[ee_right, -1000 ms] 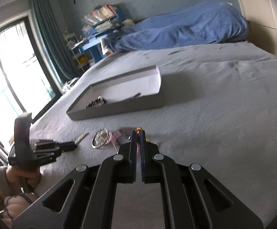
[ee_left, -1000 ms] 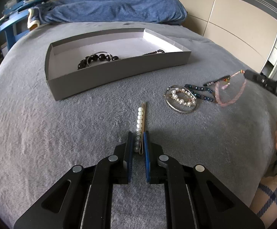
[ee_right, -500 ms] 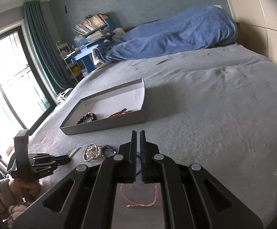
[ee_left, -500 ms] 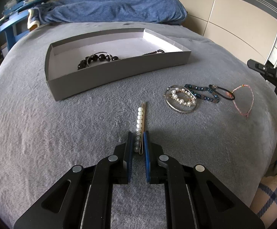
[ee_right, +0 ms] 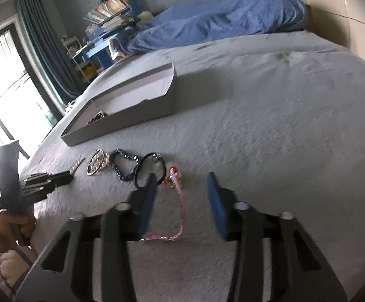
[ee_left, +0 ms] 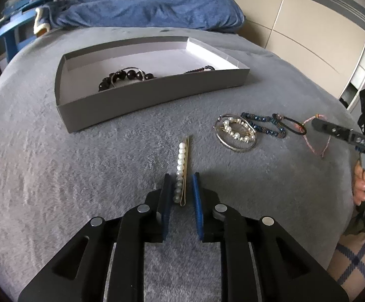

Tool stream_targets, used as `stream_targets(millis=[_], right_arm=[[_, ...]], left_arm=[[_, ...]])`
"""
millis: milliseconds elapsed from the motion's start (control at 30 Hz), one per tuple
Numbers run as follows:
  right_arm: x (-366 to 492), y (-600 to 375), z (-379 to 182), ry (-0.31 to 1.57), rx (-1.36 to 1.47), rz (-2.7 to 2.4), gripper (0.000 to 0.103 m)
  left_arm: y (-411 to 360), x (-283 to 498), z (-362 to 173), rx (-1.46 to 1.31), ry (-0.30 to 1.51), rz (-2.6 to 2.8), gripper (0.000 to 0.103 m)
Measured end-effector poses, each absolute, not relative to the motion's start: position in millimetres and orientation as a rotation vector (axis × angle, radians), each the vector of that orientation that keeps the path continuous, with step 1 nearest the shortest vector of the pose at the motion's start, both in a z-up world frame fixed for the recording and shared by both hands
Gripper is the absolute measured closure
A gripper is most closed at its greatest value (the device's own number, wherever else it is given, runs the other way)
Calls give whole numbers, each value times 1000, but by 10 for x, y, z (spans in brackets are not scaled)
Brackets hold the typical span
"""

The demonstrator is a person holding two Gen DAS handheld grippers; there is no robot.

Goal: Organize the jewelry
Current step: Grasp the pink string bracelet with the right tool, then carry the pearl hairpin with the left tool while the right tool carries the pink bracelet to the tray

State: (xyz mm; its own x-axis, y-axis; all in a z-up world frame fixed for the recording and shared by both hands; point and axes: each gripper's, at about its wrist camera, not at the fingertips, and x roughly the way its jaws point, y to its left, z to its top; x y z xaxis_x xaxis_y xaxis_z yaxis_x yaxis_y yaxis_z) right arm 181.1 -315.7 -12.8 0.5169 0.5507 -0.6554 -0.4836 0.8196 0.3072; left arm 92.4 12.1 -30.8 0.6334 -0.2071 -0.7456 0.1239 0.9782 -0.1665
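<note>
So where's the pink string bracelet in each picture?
Left wrist view: the pink string bracelet lies far right on the blanket, under the other tool's tip.
Right wrist view: it lies low in the middle, between the open tongs.
Shared landmark: the black hair tie right beside it.

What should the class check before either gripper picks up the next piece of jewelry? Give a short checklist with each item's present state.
1. Left gripper straddles the pearl hair clip, jaws opening: ok.
2. Clip lies flat on the blanket, untangled: ok.
3. Right gripper over the pink bracelet, jaws opening: ok.
4. Right pads clear of the black hair tie: cannot tell.
5. Grey box has free floor space: ok.
</note>
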Motion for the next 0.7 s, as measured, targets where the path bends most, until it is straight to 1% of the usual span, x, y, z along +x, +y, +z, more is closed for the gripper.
stream_targets(millis=[33, 100, 167, 233, 433, 500, 533, 567, 600, 667, 700], right_arm=[[1800, -3153, -110, 813, 89, 620, 98], [1784, -3165, -30, 780, 98, 621, 101], [1768, -3177, 104, 741, 104, 628, 101], [1755, -3187, 235, 712, 105, 639, 101], [1766, -3133, 644, 631, 93, 670, 101], [1780, -3099, 710, 623, 90, 674, 101], [1795, -3080, 730, 622, 90, 676, 101], [1805, -3063, 734, 623, 92, 677, 101], [1818, -3041, 730, 627, 95, 680, 101], [1840, -3003, 699, 637, 99, 683, 101], [1844, -2995, 690, 640, 100, 685, 101]], left_arm=[[117, 925, -306, -101, 864, -190, 84], [97, 914, -301, -91, 862, -188, 83], [55, 906, -296, -68, 858, -191, 76], [0, 912, -298, -39, 860, -189, 73], [-109, 938, -306, 34, 871, -151, 72], [-119, 935, -304, 43, 871, -149, 74], [-120, 936, -300, 43, 870, -150, 79], [-109, 938, -299, 38, 870, -149, 83], [-92, 939, -299, 29, 871, -150, 85], [-50, 938, -289, 7, 870, -152, 94], [-24, 935, -282, -8, 869, -157, 94]])
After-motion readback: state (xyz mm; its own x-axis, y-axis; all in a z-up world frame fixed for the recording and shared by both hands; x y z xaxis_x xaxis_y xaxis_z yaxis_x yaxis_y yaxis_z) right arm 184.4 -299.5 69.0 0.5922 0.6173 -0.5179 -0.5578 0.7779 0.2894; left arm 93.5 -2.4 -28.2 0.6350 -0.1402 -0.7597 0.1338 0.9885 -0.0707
